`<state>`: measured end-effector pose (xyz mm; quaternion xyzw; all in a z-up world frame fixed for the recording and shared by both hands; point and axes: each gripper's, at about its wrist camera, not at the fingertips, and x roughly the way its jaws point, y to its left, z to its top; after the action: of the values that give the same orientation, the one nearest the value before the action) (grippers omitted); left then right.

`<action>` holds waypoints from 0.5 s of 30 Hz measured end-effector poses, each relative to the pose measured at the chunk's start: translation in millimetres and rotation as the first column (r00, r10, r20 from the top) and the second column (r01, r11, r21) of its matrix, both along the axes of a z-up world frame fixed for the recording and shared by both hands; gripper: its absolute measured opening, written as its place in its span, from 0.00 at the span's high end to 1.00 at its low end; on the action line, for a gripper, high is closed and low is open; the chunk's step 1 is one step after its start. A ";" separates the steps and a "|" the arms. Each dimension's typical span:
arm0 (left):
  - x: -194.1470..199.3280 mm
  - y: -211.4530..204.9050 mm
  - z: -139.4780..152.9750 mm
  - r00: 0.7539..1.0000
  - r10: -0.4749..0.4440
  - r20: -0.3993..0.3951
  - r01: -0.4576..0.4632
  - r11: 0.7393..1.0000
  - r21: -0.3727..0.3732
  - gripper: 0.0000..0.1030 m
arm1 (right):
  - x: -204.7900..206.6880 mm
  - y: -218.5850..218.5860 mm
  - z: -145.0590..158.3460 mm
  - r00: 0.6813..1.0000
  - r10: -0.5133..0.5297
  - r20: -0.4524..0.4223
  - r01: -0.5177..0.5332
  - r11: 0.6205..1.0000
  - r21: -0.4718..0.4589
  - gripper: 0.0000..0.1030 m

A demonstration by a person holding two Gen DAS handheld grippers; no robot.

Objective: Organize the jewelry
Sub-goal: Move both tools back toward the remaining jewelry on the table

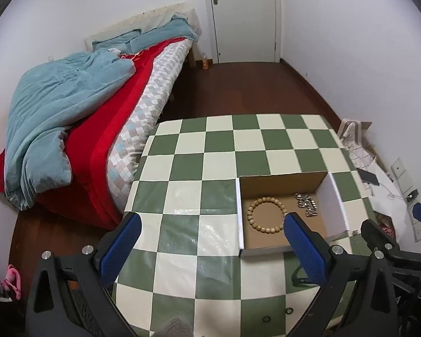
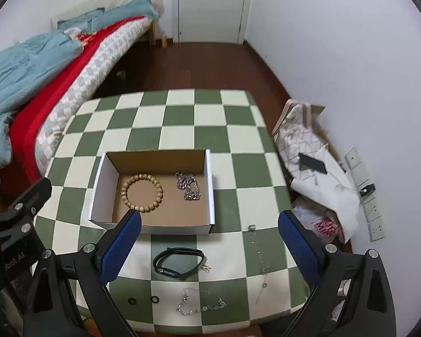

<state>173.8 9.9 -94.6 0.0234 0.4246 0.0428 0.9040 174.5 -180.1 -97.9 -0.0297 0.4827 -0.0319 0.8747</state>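
A shallow cardboard box (image 2: 210,185) stands on the green-and-cream checked table (image 2: 182,129). In it lie a wooden bead bracelet (image 2: 141,192) and a silver chain (image 2: 188,186); both also show in the left wrist view, the bracelet (image 1: 265,214) and the chain (image 1: 306,203). In front of the box lie a black band (image 2: 178,264), a thin silver necklace (image 2: 202,304), a fine chain (image 2: 259,266), two small black rings (image 2: 143,300) and a small ring (image 2: 251,227). My right gripper (image 2: 209,247) is open and empty above the black band. My left gripper (image 1: 212,245) is open and empty left of the box (image 1: 266,245).
A bed (image 1: 78,118) with blue and red bedding stands left of the table. A white door (image 1: 244,14) is at the back. Cloth, papers and a phone (image 2: 313,164) lie on the floor at the right by wall sockets (image 2: 374,210).
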 end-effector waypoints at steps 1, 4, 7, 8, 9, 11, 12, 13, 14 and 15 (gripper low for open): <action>-3.1 0.0 3.2 1.000 -0.002 0.006 0.002 1.000 -0.006 0.00 | -4.7 -1.1 5.4 1.000 -0.002 0.013 0.002 1.000 0.004 0.04; -13.4 0.4 13.9 1.000 -0.007 0.028 0.007 1.000 -0.017 0.00 | -17.7 -4.8 18.8 0.999 -0.010 0.039 0.009 1.000 0.025 0.04; -22.8 2.8 19.8 0.999 -0.005 0.036 0.006 1.000 -0.027 0.00 | -32.5 -12.8 27.9 0.999 -0.022 0.047 0.019 0.998 0.058 0.04; -26.3 4.0 19.7 0.999 -0.006 0.035 0.006 1.000 -0.026 0.00 | -36.9 -15.7 29.2 0.999 -0.028 0.045 0.025 0.997 0.067 0.04; -28.0 4.5 18.2 0.999 -0.004 0.032 0.004 1.000 -0.023 0.00 | -41.1 -19.6 29.2 0.999 -0.035 0.039 0.032 0.997 0.072 0.04; -31.9 5.6 11.1 1.000 0.004 0.022 -0.004 1.000 -0.002 0.00 | -49.3 -33.2 24.0 0.998 -0.062 0.014 0.060 0.994 0.089 0.04; -33.6 5.9 5.7 1.000 0.005 0.010 -0.006 1.000 0.003 0.00 | -51.3 -38.3 20.5 0.997 -0.073 0.002 0.072 0.994 0.087 0.04; -34.3 5.9 -4.1 1.000 0.006 -0.016 -0.006 1.000 0.005 0.00 | -54.0 -45.3 14.0 0.996 -0.090 -0.017 0.091 0.992 0.083 0.04; -35.6 5.8 -10.7 0.999 0.005 -0.034 -0.005 1.000 0.006 0.00 | -57.3 -56.0 2.7 0.992 -0.117 -0.049 0.121 0.989 0.087 0.04; -36.4 5.1 -22.3 0.998 0.004 -0.065 -0.003 1.000 0.008 0.00 | -59.3 -63.2 -7.3 0.988 -0.134 -0.078 0.141 0.986 0.092 0.04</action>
<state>137.4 15.0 -116.9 0.0278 0.4538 0.0452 0.8895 115.2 -243.2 -105.1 0.0454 0.5156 -0.0677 0.8530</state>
